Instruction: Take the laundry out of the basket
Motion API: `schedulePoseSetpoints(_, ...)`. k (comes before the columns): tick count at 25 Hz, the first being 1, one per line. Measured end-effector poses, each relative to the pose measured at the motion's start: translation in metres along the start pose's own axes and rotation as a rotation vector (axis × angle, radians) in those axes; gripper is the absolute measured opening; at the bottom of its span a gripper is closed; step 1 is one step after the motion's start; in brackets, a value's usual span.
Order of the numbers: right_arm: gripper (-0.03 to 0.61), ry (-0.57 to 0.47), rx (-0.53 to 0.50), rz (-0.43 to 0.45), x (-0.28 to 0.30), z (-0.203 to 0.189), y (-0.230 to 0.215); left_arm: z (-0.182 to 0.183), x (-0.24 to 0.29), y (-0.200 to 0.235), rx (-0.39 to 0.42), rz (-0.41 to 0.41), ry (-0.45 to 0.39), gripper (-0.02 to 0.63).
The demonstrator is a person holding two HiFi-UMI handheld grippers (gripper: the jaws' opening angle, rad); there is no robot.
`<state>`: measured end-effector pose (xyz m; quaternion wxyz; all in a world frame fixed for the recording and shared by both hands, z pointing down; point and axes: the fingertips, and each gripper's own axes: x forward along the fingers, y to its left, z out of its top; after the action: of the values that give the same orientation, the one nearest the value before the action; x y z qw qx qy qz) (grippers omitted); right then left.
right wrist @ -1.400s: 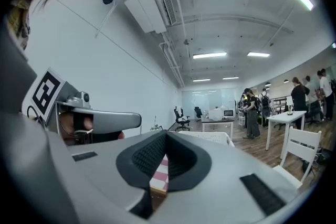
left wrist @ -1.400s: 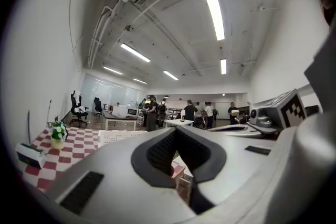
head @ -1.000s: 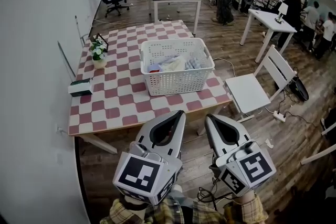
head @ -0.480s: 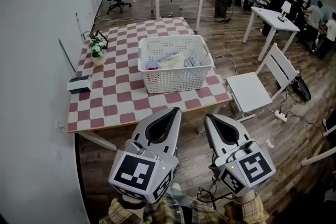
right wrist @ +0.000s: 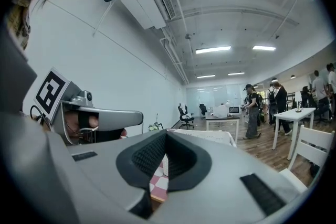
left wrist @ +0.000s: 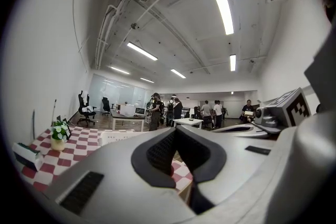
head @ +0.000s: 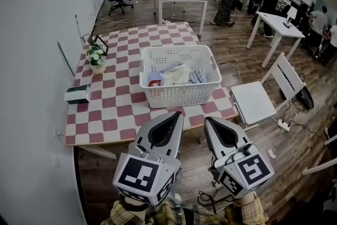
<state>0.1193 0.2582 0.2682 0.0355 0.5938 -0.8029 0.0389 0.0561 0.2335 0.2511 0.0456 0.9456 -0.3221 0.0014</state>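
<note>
Both tools are riding shut and empty: I am holding the left hand-held gripper (head: 179,114) and the right hand-held gripper (head: 207,119) side by side, short of the near edge of the counter (head: 105,118). The basket (head: 181,96) is sitting straight ahead on it, its long side lying across my line, with the laundry (head: 176,75) heaped inside. I am judging the left one better lined up with the basket's middle.

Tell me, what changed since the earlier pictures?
The left hand-held gripper and right hand-held gripper moved closer to the table and basket. Nothing was grabbed or let go. Both stayed shut and empty; the laundry stayed in the basket.
</note>
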Motion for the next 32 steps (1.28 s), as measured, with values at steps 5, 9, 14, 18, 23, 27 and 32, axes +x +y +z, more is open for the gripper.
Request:
schedulePoseSetpoints(5, 0.009, 0.013, -0.003, 0.006, 0.05, 0.006, -0.02, 0.006, 0.037, 0.042, -0.003, 0.006, 0.003, 0.034)
schedulePoseSetpoints(9, 0.009, 0.01, 0.004, -0.001, 0.092, 0.013, -0.037, 0.01, 0.063, 0.078, 0.003, 0.01, 0.012, 0.034)
schedulePoseSetpoints(14, 0.011, 0.002, 0.013, -0.026, 0.141, 0.017, -0.057, 0.008, 0.092, 0.12, 0.005, 0.002, 0.025, 0.034)
schedulePoseSetpoints(18, 0.011, 0.013, 0.015, -0.052, 0.171, 0.016, -0.069, 0.002, 0.109, 0.147, -0.007, -0.012, 0.049, 0.034)
schedulePoseSetpoints(23, 0.011, 0.04, 0.01, -0.075, 0.191, 0.012, -0.081, -0.005, 0.124, 0.168, -0.027, -0.022, 0.072, 0.034)
schedulePoseSetpoints(27, 0.011, 0.051, 0.013, -0.083, 0.203, 0.01, -0.092, -0.007, 0.137, 0.182, -0.024, -0.017, 0.065, 0.034)
schedulePoseSetpoints(32, 0.011, 0.054, 0.013, -0.061, 0.225, 0.011, -0.109, -0.007, 0.159, 0.196, -0.028, 0.012, 0.068, 0.034)
